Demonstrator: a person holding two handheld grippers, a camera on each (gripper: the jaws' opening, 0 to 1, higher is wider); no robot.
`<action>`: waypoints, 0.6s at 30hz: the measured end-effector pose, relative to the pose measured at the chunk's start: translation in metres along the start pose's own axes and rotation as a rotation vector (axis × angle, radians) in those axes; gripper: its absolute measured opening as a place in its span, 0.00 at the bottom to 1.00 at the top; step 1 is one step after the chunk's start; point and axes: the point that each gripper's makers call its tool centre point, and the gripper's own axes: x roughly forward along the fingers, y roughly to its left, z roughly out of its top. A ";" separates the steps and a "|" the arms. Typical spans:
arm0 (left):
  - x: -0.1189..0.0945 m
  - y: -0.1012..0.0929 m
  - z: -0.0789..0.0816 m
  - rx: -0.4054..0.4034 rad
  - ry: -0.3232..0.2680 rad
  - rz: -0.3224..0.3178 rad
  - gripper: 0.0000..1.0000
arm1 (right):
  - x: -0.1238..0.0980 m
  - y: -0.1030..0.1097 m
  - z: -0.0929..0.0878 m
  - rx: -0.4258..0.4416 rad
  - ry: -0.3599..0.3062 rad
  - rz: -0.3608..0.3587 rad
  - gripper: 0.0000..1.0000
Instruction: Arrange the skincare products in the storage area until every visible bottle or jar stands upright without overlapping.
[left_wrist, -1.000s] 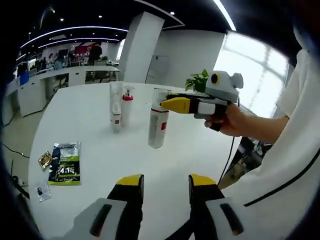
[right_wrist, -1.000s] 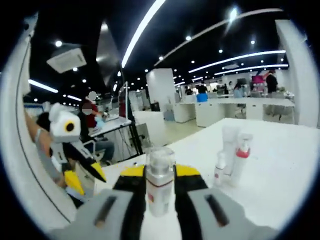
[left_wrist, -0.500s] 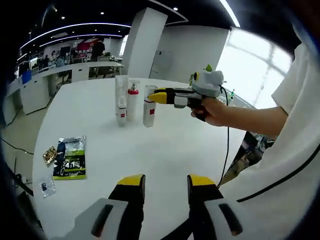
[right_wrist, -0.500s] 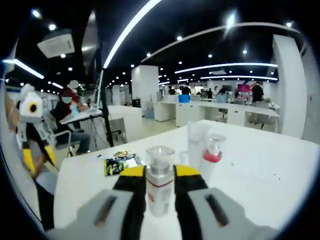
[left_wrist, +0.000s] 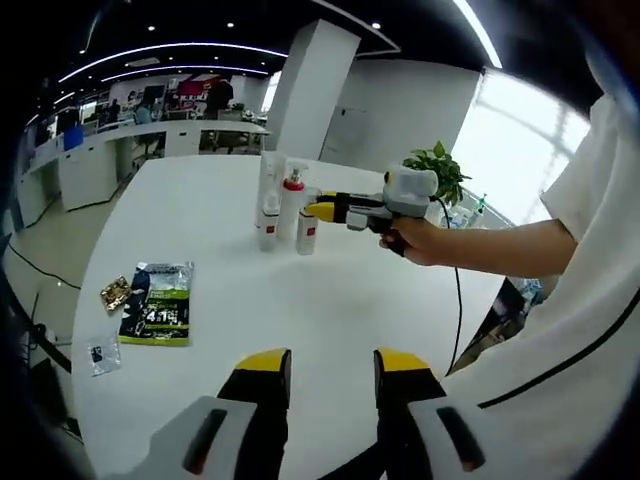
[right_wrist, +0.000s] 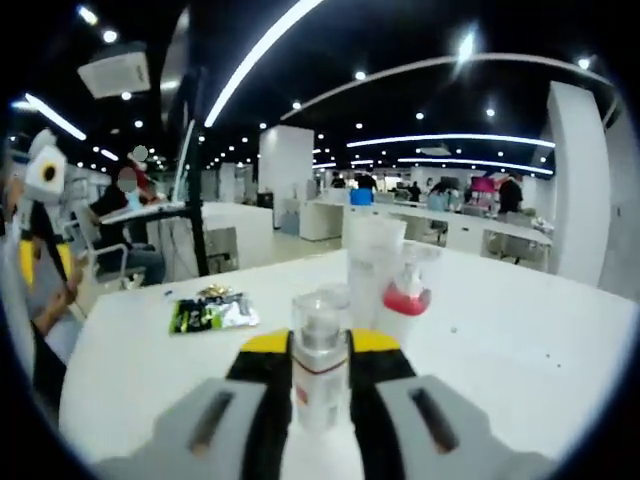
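Right gripper (right_wrist: 320, 345): jaws clamped on an upright clear-capped bottle (right_wrist: 319, 362), just beside a pump bottle (right_wrist: 404, 300) and tall tube (right_wrist: 372, 265) on the far part of the white table (left_wrist: 330, 300). Left gripper (left_wrist: 328, 365): jaws apart, holding nothing. Green packet (left_wrist: 160, 315), apparently foil, lies left.

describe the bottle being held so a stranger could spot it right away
On the white table, look at the cluster of upright skincare containers at the far side. The spray bottle stands at the right end of the row, clamped by the right tongs. Unlike the tall white tube and red-collared pump bottle, it has a clear cap and a red label.
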 end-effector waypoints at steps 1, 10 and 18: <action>0.000 0.001 0.000 -0.003 0.000 0.002 0.33 | 0.001 -0.001 -0.002 0.000 -0.004 0.000 0.18; 0.005 0.010 0.007 -0.024 0.003 0.022 0.32 | 0.013 -0.016 -0.016 -0.001 -0.003 -0.013 0.18; 0.014 0.011 0.012 -0.030 0.011 0.018 0.32 | 0.017 -0.026 -0.015 0.013 -0.052 -0.021 0.19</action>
